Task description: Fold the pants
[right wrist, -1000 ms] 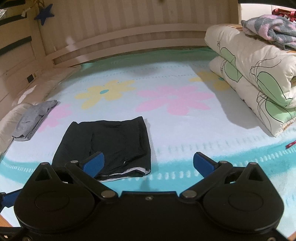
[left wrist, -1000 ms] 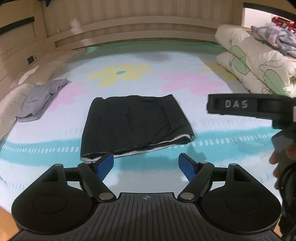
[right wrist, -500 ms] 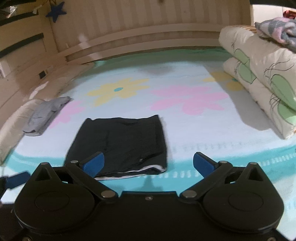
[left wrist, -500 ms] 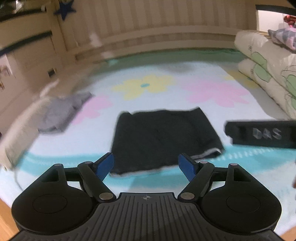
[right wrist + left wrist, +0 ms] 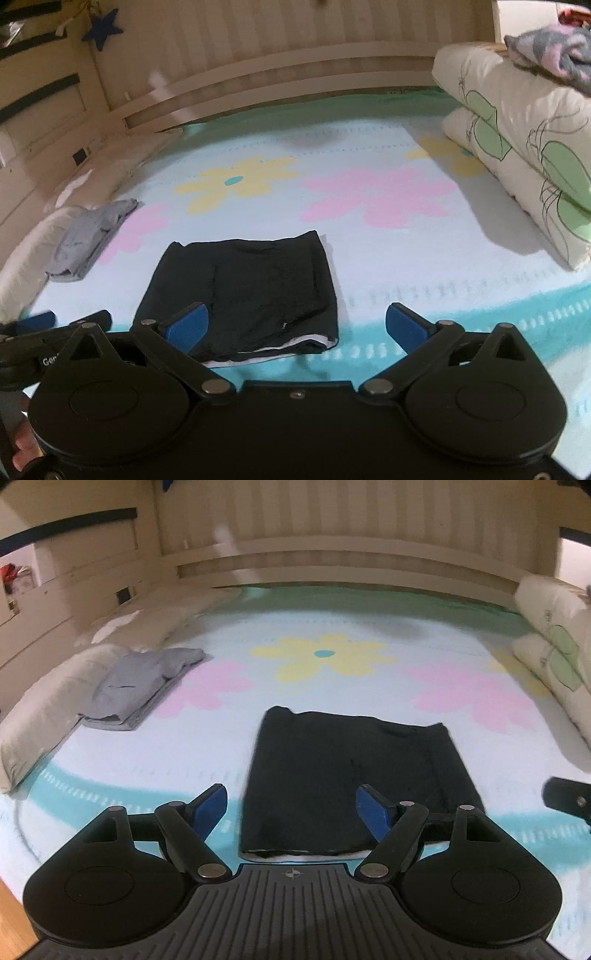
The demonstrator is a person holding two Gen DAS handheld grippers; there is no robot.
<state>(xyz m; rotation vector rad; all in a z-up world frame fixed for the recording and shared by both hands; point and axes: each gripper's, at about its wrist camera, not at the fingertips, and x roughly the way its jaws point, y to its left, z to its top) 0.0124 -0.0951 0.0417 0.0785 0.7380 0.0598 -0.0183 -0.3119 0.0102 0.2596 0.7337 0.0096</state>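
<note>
Left wrist: folded black pants (image 5: 354,786) on bed (image 5: 184,760)

The pants (image 5: 354,786) are black and folded into a compact, roughly rectangular stack — flat on the flowered bed sheet (image 5: 221,746), near its front edge. A thin white trim (image 5: 273,350) shows along the nearest folded edge.

your left gripper (image 5: 291,810) tilts downward w/ jaws wide apart, nothing between the blue pads (image 5: 208,806). right gripper (image 5: 295,326) same: angled down, jaws spread, pads (image 5: 404,325) bare. in the right wrist view the left gripper's side shows at lower left, w/ your fingers (image 5: 22,448) wrapped on its handle.
</note>
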